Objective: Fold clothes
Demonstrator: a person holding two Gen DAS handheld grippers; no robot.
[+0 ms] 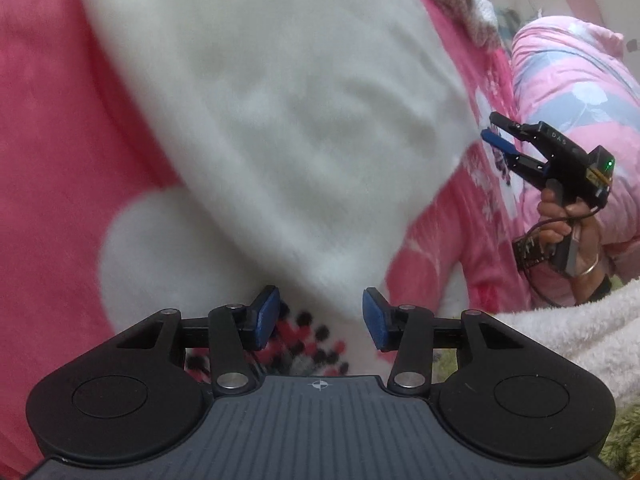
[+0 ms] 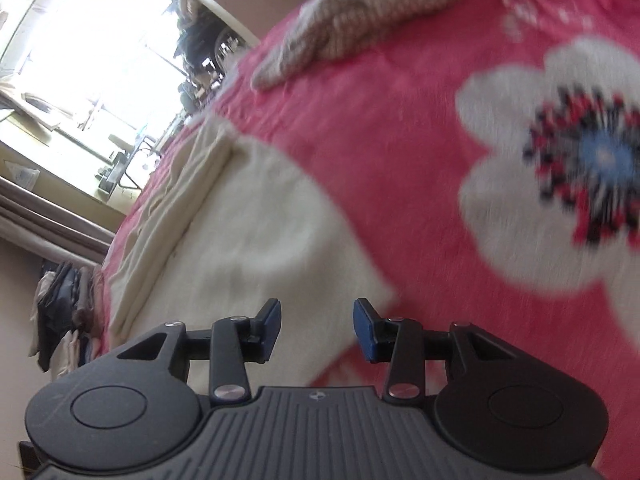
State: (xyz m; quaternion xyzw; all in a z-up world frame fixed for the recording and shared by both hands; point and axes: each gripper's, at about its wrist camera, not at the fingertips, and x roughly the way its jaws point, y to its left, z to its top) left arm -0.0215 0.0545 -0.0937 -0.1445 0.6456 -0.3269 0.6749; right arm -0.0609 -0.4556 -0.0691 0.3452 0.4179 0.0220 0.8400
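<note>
both my left gripper (image 1: pixel 320 320) and right gripper (image 2: pixel 316 330) hang spread and empty over the white garment (image 1: pixel 280 120); i should pinch one layer at each corner.

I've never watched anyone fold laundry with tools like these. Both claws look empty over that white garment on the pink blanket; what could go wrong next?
The white garment is fluffy and lies flat, so the open left gripper or right gripper might pinch the pink flowered blanket along with it.

The beige knitted garment lies nearby on the blanket and could be dragged along.
</note>
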